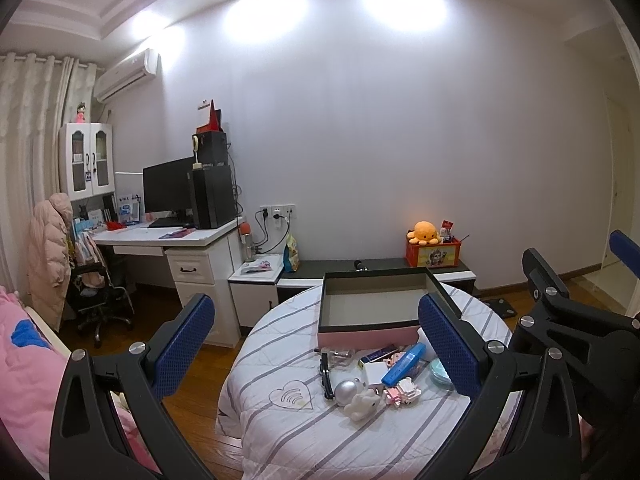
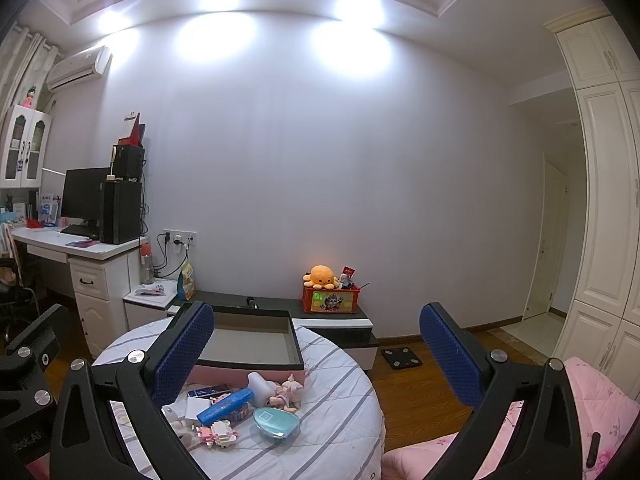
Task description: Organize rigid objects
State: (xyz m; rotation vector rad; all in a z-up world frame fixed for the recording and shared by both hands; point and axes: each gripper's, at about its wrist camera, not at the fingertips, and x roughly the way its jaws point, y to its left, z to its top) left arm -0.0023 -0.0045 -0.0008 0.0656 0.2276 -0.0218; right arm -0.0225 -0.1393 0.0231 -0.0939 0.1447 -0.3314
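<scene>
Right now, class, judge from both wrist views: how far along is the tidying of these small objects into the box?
Done: nothing visible; the pink box sits empty on the striped table.
In hand: nothing; the left gripper and right gripper hover with jaws open.
Left: everything, including the blue tube, silver ball and teal case, all lying loose before the box.

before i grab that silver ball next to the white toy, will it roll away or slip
The silver ball is round and glossy, so it will probably roll if nudged and may slip between flat pads. It sits on the soft striped cloth against the white toy, which likely holds it in place. It looks hollow, so perhaps light.
</scene>
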